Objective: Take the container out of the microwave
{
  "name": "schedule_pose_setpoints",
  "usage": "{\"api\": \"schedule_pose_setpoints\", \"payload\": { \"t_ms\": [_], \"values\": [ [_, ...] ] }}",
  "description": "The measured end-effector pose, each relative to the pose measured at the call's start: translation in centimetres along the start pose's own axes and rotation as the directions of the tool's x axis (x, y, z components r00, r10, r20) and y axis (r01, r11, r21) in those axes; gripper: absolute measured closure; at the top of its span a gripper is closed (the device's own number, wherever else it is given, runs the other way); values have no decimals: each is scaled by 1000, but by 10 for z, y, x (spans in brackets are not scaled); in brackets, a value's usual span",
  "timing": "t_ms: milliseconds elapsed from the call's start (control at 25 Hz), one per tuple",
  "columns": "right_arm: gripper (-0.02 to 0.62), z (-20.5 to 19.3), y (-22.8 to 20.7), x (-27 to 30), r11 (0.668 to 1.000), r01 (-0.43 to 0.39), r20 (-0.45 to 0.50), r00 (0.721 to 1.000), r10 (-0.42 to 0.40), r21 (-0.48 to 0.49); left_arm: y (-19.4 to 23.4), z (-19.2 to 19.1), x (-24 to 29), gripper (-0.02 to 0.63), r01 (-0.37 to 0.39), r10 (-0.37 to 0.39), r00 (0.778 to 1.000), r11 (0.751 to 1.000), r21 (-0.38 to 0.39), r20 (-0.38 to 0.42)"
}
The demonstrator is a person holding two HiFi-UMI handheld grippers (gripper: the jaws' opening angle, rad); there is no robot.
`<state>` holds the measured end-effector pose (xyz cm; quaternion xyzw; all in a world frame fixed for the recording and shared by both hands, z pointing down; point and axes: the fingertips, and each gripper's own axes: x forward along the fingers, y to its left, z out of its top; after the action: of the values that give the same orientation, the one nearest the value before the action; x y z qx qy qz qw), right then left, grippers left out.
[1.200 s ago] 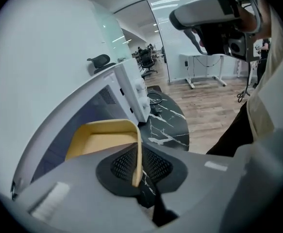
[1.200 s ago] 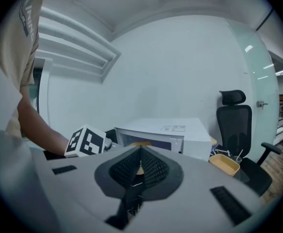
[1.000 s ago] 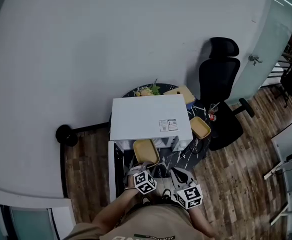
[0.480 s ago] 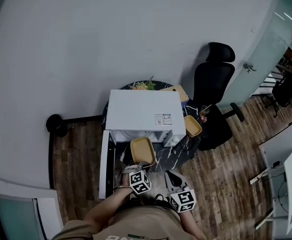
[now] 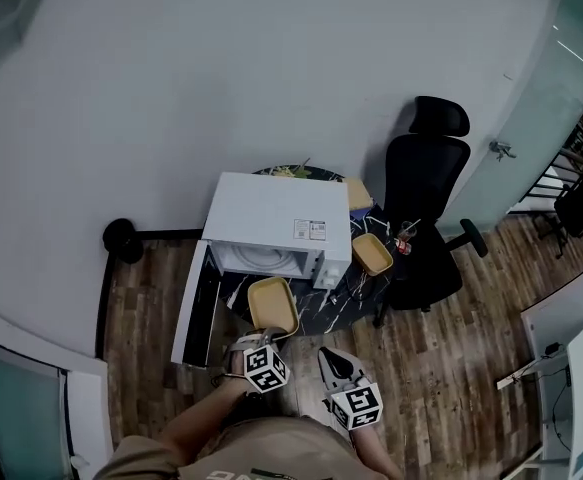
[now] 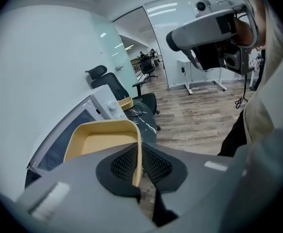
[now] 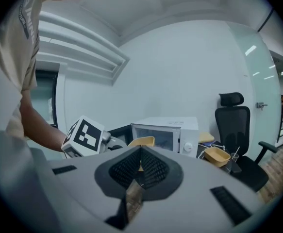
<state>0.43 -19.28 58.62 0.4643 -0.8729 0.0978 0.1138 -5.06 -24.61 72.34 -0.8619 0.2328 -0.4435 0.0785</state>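
Left tongs pinch the container by one thin wall, outside the microwave; right tongs pressed together, empty. This one-sided hold could let it tilt and slip.

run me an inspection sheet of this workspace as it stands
surface: small round dark table carrying a white microwave with its door swung open
job's things: yellow container outside the cavity, in front of the open microwave, held by its rim
clutter: second yellow container on the table beside the microwave; greenery behind the microwave
grippers: left gripper shut on the yellow container's wall; right gripper shut with nothing between its jaws, held back from the table
cables: none certain; the pale lines on the table may be veining
surroundings: black office chair beside the table, wood floor, plain wall
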Motion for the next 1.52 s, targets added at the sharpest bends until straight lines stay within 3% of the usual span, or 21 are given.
{"api": "schedule_pose_setpoints", "payload": {
  "t_ms": [360, 600, 960, 1520],
  "values": [
    [588, -45, -8, -69, 994, -107, -11, 994, 107, 36, -63, 24, -41, 580, -91, 86, 995, 990, -109, -53],
    [588, -57, 4, -83, 986, -159, -14, 987, 160, 54, -98, 15, -65, 580, -94, 81, 992, 985, -145, -94],
    [588, -41, 35, -82, 992, -126, 16, 992, 125, 26, -126, 14, -95, 580, -66, 63, 998, 991, -112, -28],
    [588, -19, 54, -75, 996, -94, 98, 991, 93, 9, -117, 5, -117, 580, -60, 62, 998, 995, -78, 20]
  ]
}}
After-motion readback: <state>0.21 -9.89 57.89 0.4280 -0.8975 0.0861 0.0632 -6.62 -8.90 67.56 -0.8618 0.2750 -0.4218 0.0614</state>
